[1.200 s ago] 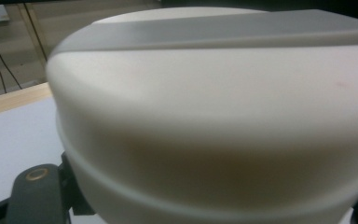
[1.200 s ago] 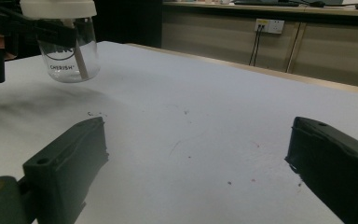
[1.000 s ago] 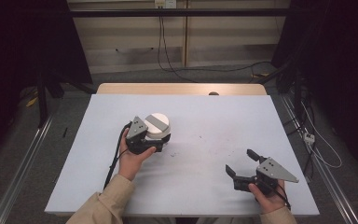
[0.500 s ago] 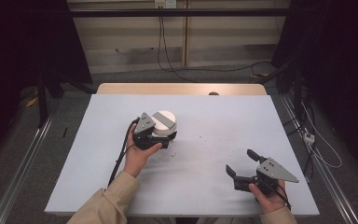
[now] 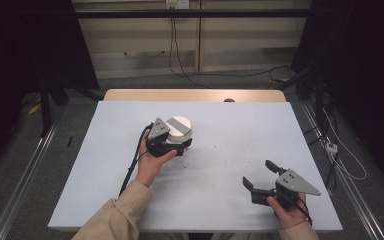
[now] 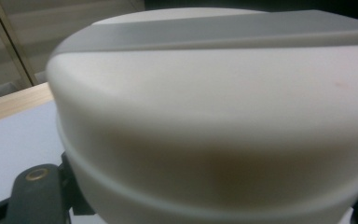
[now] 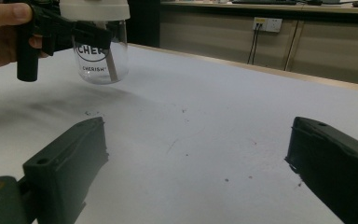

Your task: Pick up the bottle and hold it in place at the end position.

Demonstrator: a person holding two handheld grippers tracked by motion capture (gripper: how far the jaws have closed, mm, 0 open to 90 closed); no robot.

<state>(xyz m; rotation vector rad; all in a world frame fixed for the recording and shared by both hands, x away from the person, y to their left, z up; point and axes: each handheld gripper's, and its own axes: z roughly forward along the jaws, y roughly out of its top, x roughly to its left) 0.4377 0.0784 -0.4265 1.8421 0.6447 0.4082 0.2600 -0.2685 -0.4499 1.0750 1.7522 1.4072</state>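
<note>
A clear glass jar [image 5: 180, 129] with a white lid [image 7: 94, 9] and "CHERISH" printed on its side [image 7: 100, 51] is at the table's middle left. My left gripper [image 5: 179, 144] is shut on the jar just below the lid, and the person's hand is wrapped around the gripper. The lid [image 6: 214, 116] looms close in the left gripper view, with one black jaw at the bottom left. Whether the jar rests on the table or hangs just above it, I cannot tell. My right gripper [image 5: 257, 172] sits open at the near right with nothing between its fingers [image 7: 65, 163].
The white table top [image 5: 230, 125] has dark specks [image 7: 93, 113] around its middle. A wooden strip [image 5: 195, 95] runs along its far edge with a small dark object [image 5: 228, 100] on it. Cables and a power strip [image 5: 332, 147] lie on the floor to the right.
My left gripper has carried the jar to the right and a little farther from the person. The right gripper has stayed still.
</note>
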